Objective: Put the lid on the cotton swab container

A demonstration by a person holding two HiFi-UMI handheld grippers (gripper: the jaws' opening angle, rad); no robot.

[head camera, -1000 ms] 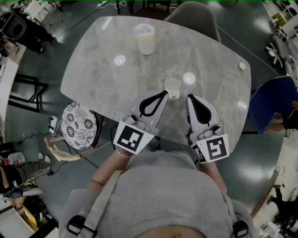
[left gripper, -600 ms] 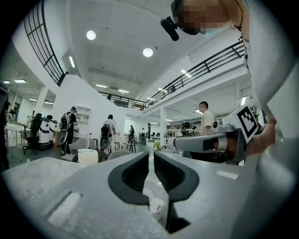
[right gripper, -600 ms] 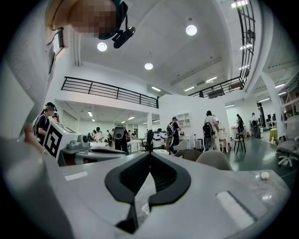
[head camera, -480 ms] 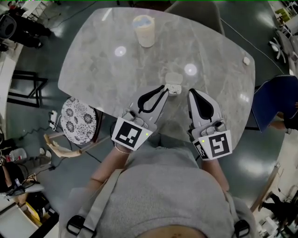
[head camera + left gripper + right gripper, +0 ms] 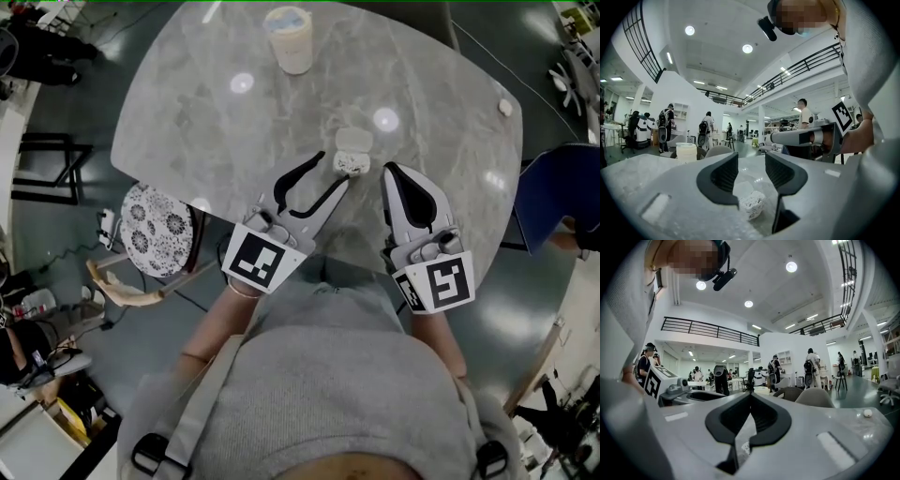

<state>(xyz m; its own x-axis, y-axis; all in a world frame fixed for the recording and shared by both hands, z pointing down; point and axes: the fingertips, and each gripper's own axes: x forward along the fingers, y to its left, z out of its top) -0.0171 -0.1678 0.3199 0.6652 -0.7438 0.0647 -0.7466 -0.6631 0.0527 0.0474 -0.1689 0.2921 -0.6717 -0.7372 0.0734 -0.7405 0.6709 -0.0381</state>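
L claw (image 5: 331,170) jaws just opening, swab container (image 5: 352,162) loose btwn them; R claw (image 5: 390,171) shut, empty.

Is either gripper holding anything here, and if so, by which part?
Nothing is held. The left gripper has just been opening; the cotton swab container stands free just beyond its jaws. The right gripper is shut, empty.

Large open lab hall, mezzanine railings (image 5: 710,331)

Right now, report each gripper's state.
Left gripper: jaws open, just been opening; cotton swab container sits between them, not gripped.
Right gripper: jaws shut, empty.
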